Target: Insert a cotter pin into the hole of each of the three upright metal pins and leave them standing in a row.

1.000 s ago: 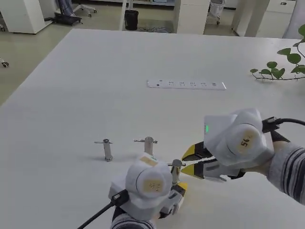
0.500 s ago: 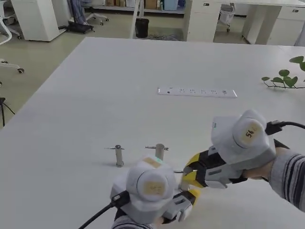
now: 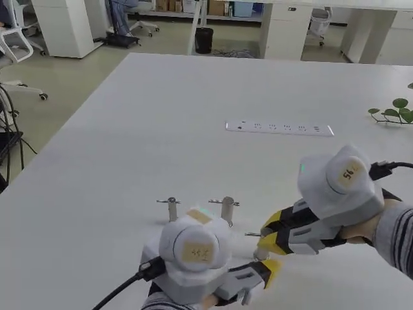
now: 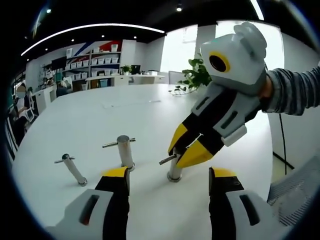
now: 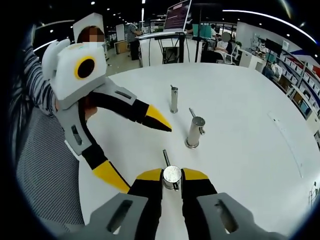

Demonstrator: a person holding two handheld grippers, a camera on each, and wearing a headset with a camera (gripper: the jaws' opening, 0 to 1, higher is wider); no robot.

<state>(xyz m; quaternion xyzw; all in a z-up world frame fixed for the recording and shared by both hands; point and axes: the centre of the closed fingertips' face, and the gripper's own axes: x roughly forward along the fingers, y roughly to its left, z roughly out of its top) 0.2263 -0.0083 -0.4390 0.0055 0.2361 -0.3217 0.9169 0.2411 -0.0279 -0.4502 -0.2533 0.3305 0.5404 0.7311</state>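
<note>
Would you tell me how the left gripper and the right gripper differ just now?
The left gripper is open wide and holds nothing; the right gripper is shut on the nearest metal pin. The left gripper stands apart from that pin; the right gripper touches it. Both have yellow-tipped fingers.

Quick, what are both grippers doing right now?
Left gripper: open, holding nothing.
Right gripper: closed on the top of the nearest metal pin.

The table (image 3: pixel 129 129) is viewed downward from its near side; the nearest pin (image 4: pixel 174 171) is framed closely by both low, opposed gripper views.
</note>
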